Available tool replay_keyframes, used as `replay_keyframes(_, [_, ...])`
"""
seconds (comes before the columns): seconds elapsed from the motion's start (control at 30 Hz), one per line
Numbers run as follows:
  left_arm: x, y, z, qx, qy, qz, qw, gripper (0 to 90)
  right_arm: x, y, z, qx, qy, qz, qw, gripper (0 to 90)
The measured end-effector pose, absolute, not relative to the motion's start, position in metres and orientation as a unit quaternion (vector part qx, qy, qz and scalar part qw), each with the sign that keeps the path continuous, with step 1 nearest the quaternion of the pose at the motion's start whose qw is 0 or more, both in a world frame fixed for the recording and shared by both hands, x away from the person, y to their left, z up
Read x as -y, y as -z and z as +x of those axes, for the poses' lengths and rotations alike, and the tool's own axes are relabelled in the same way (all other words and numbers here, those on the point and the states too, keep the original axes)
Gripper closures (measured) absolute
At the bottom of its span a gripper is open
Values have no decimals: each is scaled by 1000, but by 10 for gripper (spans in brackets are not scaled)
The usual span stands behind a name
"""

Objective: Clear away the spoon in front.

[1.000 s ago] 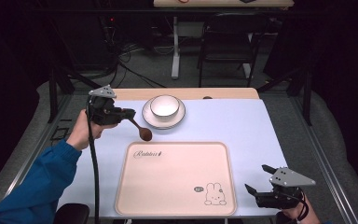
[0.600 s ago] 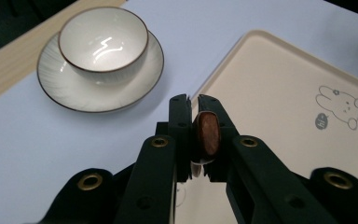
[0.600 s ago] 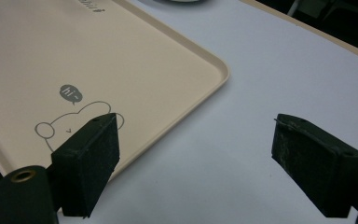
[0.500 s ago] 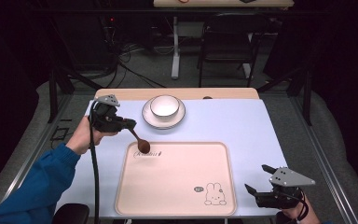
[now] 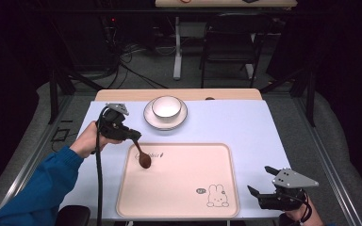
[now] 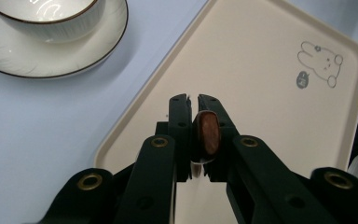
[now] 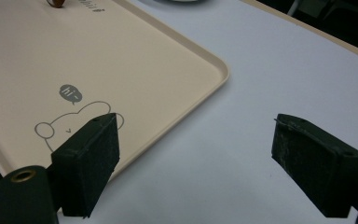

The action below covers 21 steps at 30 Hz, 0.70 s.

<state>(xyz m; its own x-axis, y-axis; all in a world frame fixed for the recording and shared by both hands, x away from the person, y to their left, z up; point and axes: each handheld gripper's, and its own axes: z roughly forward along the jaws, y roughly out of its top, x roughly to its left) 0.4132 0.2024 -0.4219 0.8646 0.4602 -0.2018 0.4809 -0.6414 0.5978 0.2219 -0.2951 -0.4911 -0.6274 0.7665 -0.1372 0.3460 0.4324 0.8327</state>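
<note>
Moved: L gripper [image 5: 134, 137] came down off the table edge w/ the spoon [image 5: 142, 157]; spoon bowl now low over the tray's [image 5: 226, 155] top-left corner, at or just above the surface, can't tell which.
L claw: clamped on spoon handle; I see it pinched between the jaws in left gripper view [image 6: 207, 133].
Cup + saucer [image 5: 165, 113]: untouched, beyond tray.
Meaning: I judge spoon is nearly placed; next I'd let go.
R gripper [image 5: 264, 197]: jaws apart, holding nothing, parked off tray's near-right corner, same spot as before.
</note>
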Motion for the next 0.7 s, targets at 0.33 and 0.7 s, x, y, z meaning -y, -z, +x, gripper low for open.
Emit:
replay_keyframes(0.33, [-197, 428, 421, -281, -1, 896, 343, 818, 295, 491, 222, -806, -405, 345, 259, 142])
replay_keyframes(0.7, [-195, 447, 430, -318, -8, 875, 365, 778, 295, 492, 223, -805, -405, 347, 259, 142])
